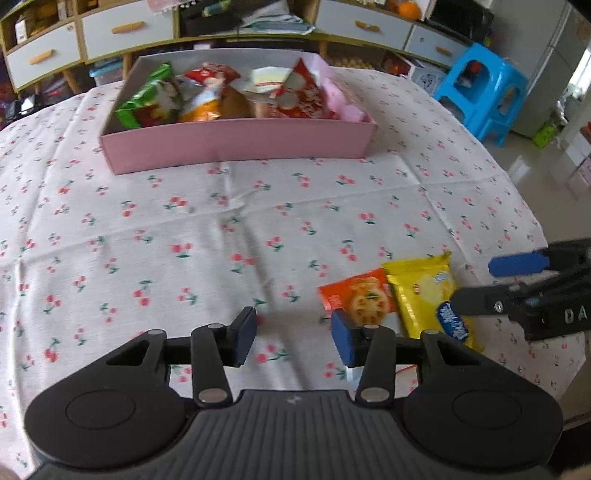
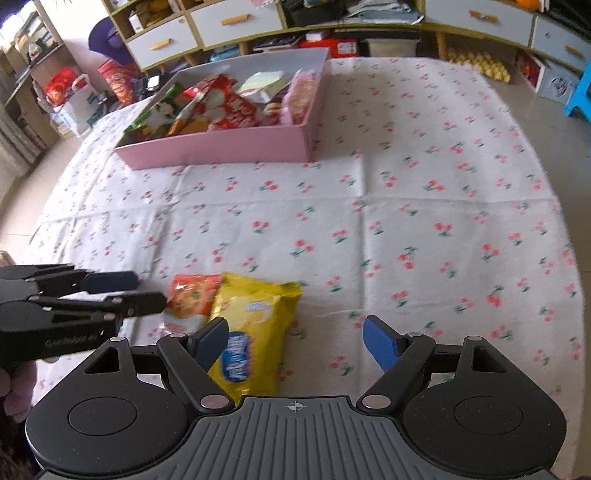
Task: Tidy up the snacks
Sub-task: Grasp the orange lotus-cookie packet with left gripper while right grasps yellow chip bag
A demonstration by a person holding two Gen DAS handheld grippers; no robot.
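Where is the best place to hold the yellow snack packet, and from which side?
Probably the yellow packet by its crimped far end, from above: it lies flat on the tablecloth, and the orange packet crowds its left edge, leaving that end free.

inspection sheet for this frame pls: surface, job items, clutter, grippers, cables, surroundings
Surface: round table under a cherry-print cloth, creased along its folds.
Job's things: pink box at the far side, already holding several snack packs; orange packet and yellow packet lie side by side on the cloth, outside the box.
Clutter: nothing seen on the cloth besides these.
Grippers: left gripper jaws open, nothing between them, orange packet just beyond its right finger; right gripper jaws wide open, over the near end of the yellow packet, not gripping.
Cables: nothing seen.
Surroundings: drawer cabinets behind the table, blue stool, floor clutter under the cabinets.
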